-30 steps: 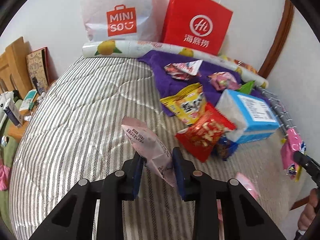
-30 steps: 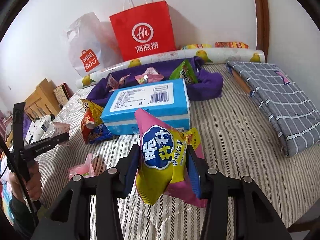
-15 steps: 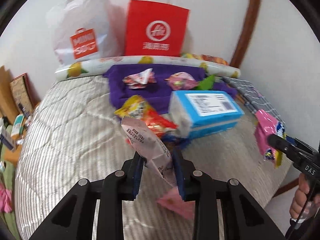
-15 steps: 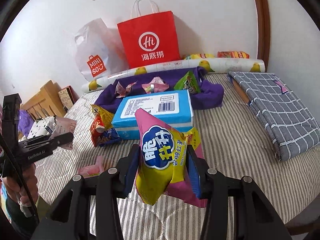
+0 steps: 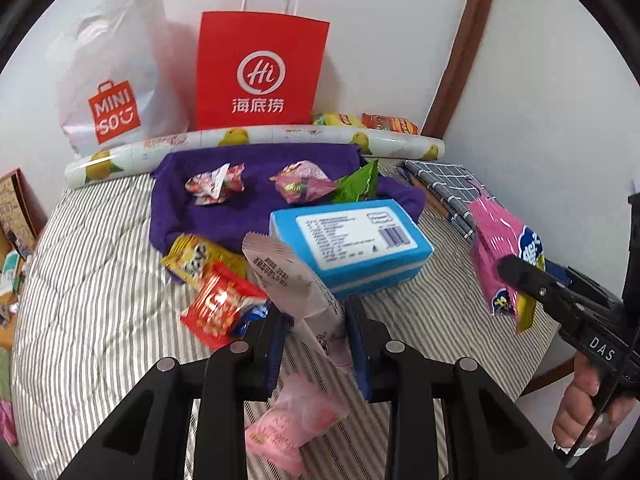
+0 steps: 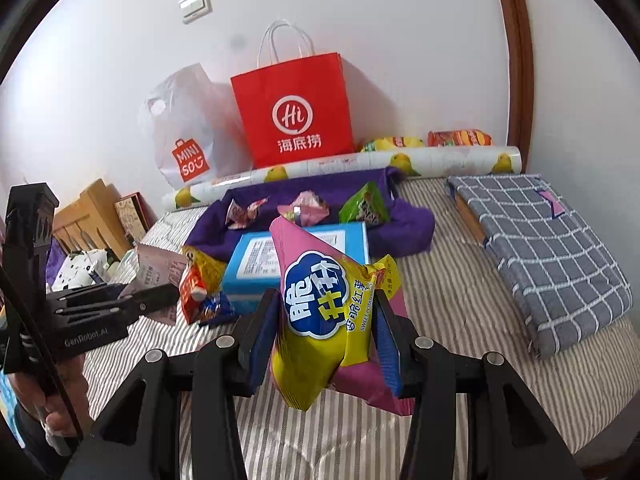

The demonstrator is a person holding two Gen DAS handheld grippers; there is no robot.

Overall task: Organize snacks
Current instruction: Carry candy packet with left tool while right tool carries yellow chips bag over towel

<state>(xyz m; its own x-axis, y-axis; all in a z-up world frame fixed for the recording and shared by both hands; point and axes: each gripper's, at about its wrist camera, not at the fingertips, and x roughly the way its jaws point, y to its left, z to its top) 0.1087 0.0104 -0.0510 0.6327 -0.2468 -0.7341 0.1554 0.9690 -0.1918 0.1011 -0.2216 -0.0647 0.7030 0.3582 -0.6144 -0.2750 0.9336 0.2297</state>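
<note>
left gripper [image 5: 316, 336]: clamped on pale pink packet [image 5: 294, 284] | right gripper [image 6: 326, 344]: clamped on pink-yellow chip bag [image 6: 320, 304] | blue box [image 5: 352, 248]: mid-bed [image 5: 88, 272], touching purple cloth [image 5: 256, 184]

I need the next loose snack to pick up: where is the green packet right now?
The green packet lies on the purple cloth toward its right end, just behind the blue box in both views, right of the crumpled pink wrapper.

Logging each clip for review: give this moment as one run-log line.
left gripper: shut on pale pink packet | right gripper: shut on pink-yellow chip bag | both held above striped bed | blue box untouched
</note>
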